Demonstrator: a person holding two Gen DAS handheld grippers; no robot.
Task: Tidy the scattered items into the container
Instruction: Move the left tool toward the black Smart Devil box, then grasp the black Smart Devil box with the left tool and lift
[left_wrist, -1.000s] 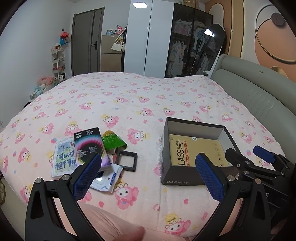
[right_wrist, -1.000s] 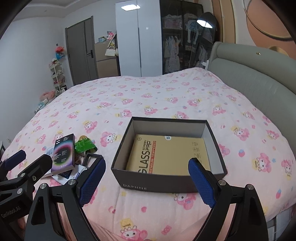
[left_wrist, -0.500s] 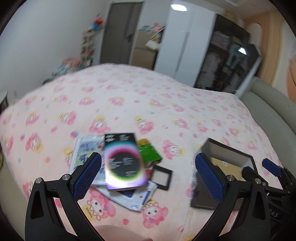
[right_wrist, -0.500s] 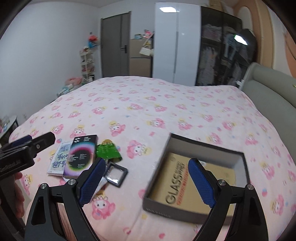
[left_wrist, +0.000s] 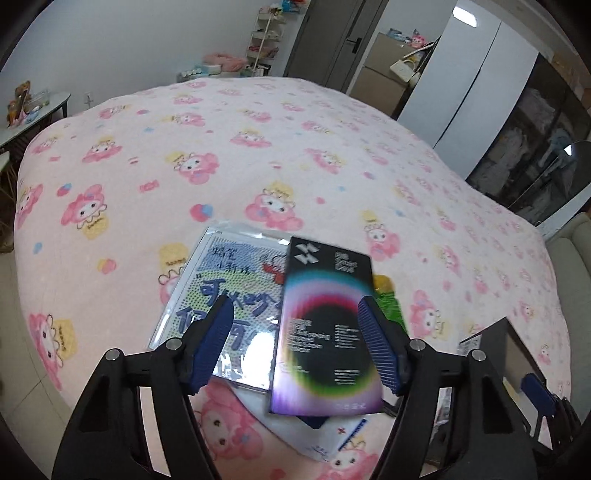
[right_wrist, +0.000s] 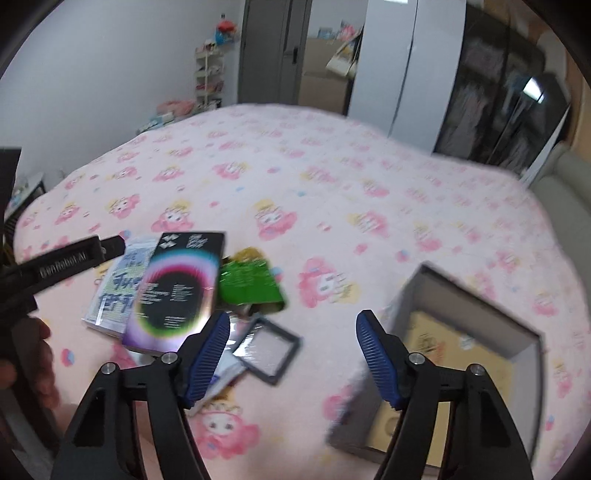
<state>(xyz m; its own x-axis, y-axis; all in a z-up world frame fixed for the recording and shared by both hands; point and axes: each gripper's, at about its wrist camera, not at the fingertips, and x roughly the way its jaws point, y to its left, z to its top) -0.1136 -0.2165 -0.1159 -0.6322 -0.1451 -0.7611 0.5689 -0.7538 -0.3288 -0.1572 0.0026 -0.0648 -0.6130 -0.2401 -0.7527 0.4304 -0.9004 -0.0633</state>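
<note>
Pink cartoon-print bedspread (left_wrist: 258, 155) holds the untidied pile: black rainbow-ringed box (left_wrist: 327, 328) under the closing, empty left gripper (left_wrist: 295, 345); right gripper (right_wrist: 291, 354) likewise closing empty; grey cardboard container (right_wrist: 458, 295) holds one yellow box.

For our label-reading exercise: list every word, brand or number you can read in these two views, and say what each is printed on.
"GenRobot.AI": on the left gripper, seen from the right wrist.
Black rainbow-ring box: white print, too blurred to read.
Cartoon booklet: blue handwritten-style characters, not legible.
Tan package inside the grey box: print blurred.
Green packet: no readable text.
</note>
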